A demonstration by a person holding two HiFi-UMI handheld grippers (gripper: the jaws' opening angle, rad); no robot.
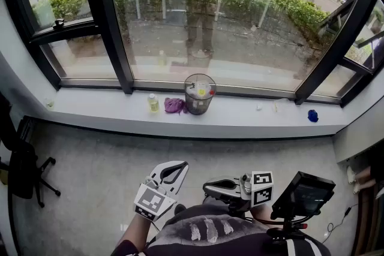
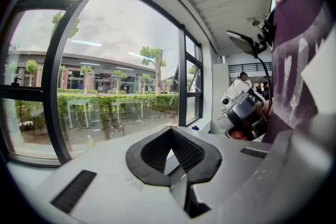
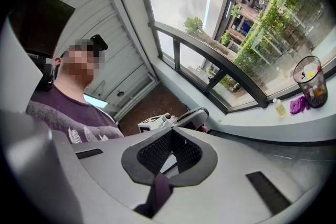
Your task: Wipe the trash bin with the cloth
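At the bottom of the head view, close to the person's body, the left gripper [image 1: 175, 168] points up the frame and the right gripper [image 1: 207, 189] points toward frame left. Only the gripper views settle the jaws: each pair is pressed together with nothing between. A dark screen [image 1: 303, 193] on a stand sits at lower right. Beyond them lies grey floor [image 1: 96, 171], with an office chair [image 1: 21, 168] at the left edge that neither gripper view shows. Further up, the pale window sill [image 1: 252, 120] crosses the frame. At its centre stands the trash bin [image 1: 199, 95], well apart from both grippers. It is see-through and upright, with yellow and red scraps inside. The purple cloth [image 1: 174, 105] lies bunched against its left side, and a small yellowish bottle [image 1: 153, 103] stands just left of that. The right gripper view catches these three at its right edge, while the left gripper view misses them and shows only a small blue object [image 2: 195, 127] far along the sill. Behind the glass are paving and hedges.
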